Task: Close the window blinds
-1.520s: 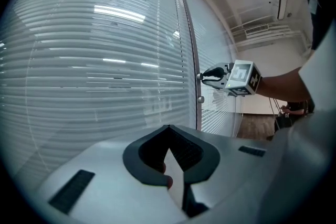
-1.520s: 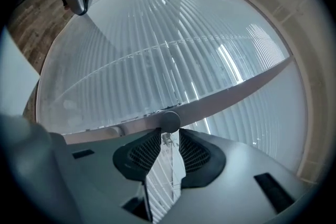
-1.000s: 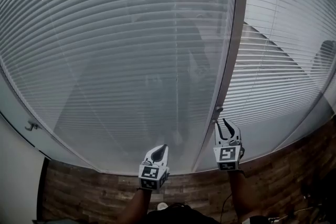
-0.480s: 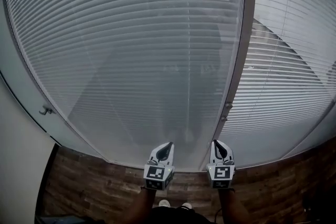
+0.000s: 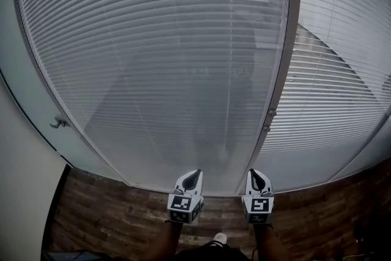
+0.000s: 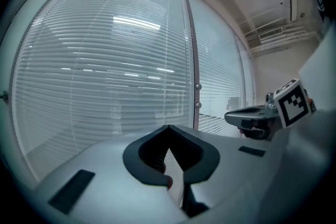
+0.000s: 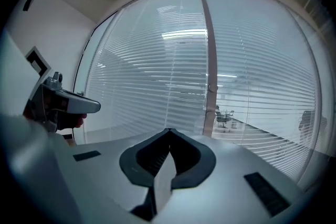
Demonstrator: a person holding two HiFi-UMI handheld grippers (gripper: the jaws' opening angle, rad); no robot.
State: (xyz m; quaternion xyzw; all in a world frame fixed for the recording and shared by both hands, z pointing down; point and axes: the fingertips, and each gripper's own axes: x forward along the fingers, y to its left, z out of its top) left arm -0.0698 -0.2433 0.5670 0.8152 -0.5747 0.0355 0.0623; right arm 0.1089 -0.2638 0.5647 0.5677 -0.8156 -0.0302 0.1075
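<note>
My left tool (image 5: 195, 173) and right tool (image 5: 252, 171) both have their jaws pressed together with nothing between them. They hang side by side low in front of the window, well short of it.

The left blind (image 5: 153, 58) fills the wide pane ahead and the right blind (image 5: 333, 88) the narrower pane beyond the post (image 5: 282, 76). Both are thin, pale horizontal slats behind smooth glass (image 5: 201, 150) that throws back a dim reflection. The left one reads dense and hazy. The right one shows gaps, and in the right gripper view a room is visible through them, so I judge that it is not fully closed.

Two small round knobs (image 5: 269, 120) sit on the post, hard and shiny by the look of them. I take them for the slat controls, though I cannot be sure.

- **Grip:** With the jaws together I cannot take a knob, and one that small and slick could slip out of a loose pinch.
- **Contact:** A hard tool tip could knock the glass if I reach in carelessly.
- **Direction:** Turning a knob the wrong way would open the slats further.

The floor (image 5: 110, 211) below is rough brown planking.
</note>
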